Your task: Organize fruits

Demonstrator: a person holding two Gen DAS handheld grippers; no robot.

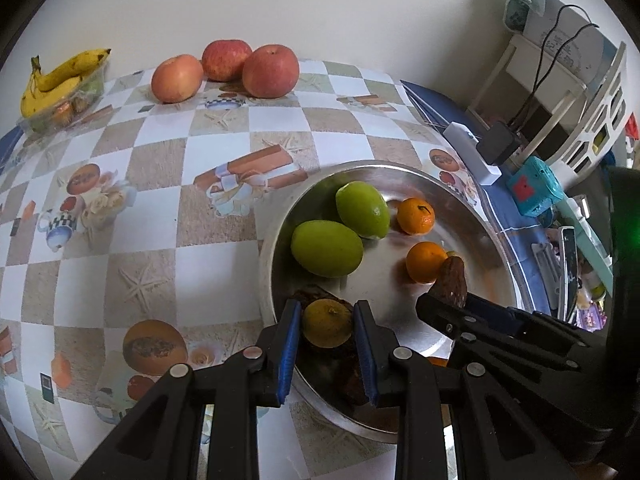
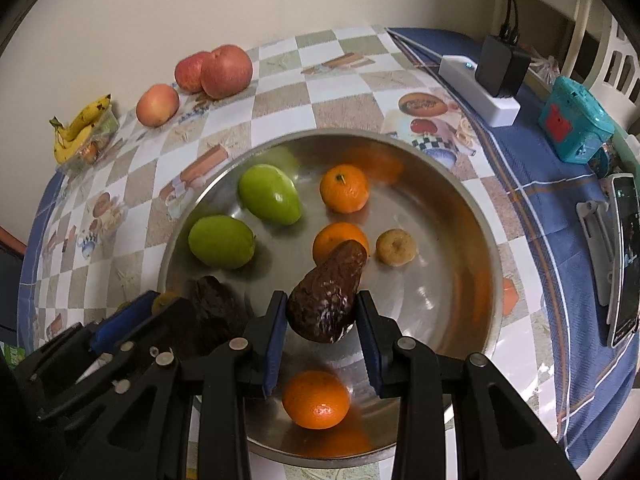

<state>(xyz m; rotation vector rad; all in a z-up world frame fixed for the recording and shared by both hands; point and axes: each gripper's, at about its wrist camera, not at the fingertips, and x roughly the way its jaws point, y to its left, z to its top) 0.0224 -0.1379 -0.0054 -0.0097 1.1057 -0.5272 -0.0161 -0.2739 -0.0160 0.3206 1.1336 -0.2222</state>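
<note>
A steel bowl (image 2: 460, 216) holds two green fruits (image 2: 270, 194), several oranges (image 2: 344, 188), a small pale fruit (image 2: 396, 247) and a dark avocado (image 2: 218, 308). My left gripper (image 1: 327, 322) is shut on a yellowish citrus fruit (image 1: 327, 322) over the bowl's (image 1: 472, 204) near rim, above that avocado (image 1: 316, 294). It shows at the left in the right wrist view (image 2: 132, 316). My right gripper (image 2: 322, 310) is shut on a second dark avocado (image 2: 326, 296), held above the bowl. It shows at the right in the left wrist view (image 1: 448, 304).
Three apples (image 1: 270, 70) and a tub with bananas (image 1: 56, 80) stand at the table's far edge by the wall. A white power strip (image 2: 476, 88), a teal box (image 2: 574, 124) and a phone (image 2: 624, 256) lie right of the bowl.
</note>
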